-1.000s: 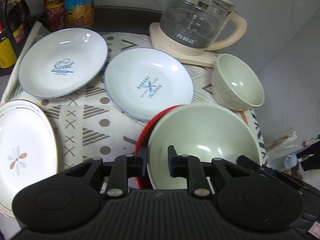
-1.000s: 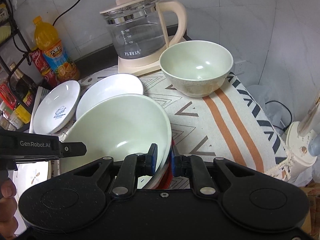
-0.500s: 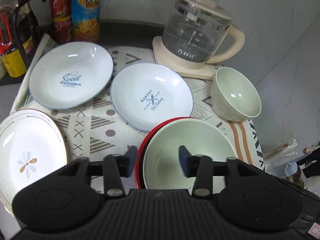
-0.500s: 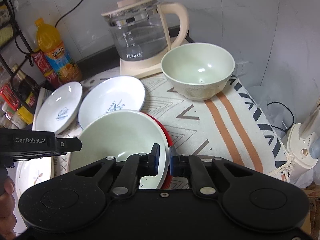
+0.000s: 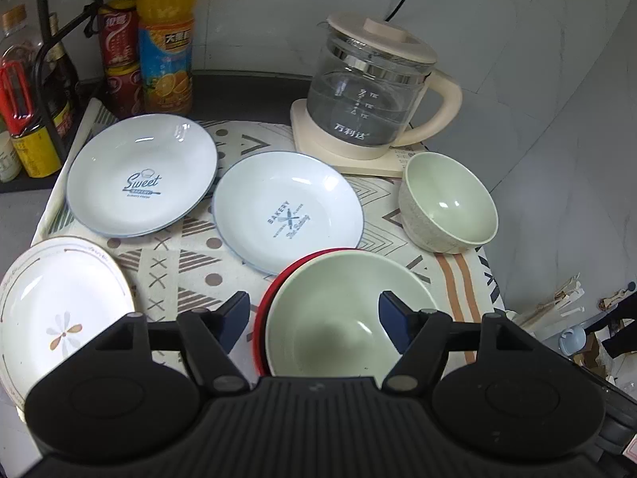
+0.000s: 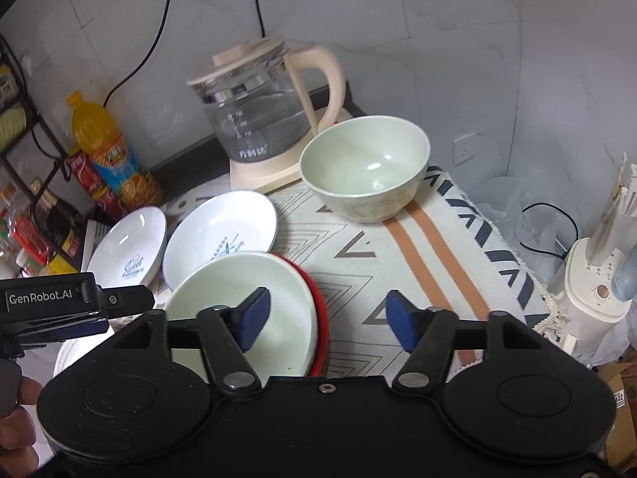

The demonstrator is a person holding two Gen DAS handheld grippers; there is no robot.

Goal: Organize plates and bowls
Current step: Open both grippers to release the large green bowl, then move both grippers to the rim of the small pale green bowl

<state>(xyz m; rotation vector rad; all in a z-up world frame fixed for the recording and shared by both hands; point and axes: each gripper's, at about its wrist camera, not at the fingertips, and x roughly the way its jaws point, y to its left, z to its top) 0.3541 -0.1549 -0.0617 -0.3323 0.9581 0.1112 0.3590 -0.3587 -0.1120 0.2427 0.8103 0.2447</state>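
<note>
A large pale green bowl (image 5: 338, 318) sits inside a red bowl (image 5: 267, 310) on the patterned cloth (image 5: 171, 263); both also show in the right wrist view: green (image 6: 223, 294), red (image 6: 320, 310). My left gripper (image 5: 314, 314) is open above the stack, empty. My right gripper (image 6: 328, 316) is open over the stack's right rim, empty. A smaller green bowl (image 5: 450, 203) stands at the right. Two white plates, "Sweet" (image 5: 139, 175) and "Bakery" (image 5: 286, 215), and a flower plate (image 5: 55, 318) lie to the left.
A glass kettle (image 5: 366, 95) on a cream base stands at the back. Drink bottles and cans (image 5: 167, 40) and a rack with sauce bottles (image 5: 32, 119) line the back left. The table drops off at the right, where a white appliance (image 6: 597, 290) stands.
Both grippers have let go of the stacked bowls and opened wide. The bowl stack went from lifted and tilted to resting flat on the cloth. Both grippers have drawn back and up.
</note>
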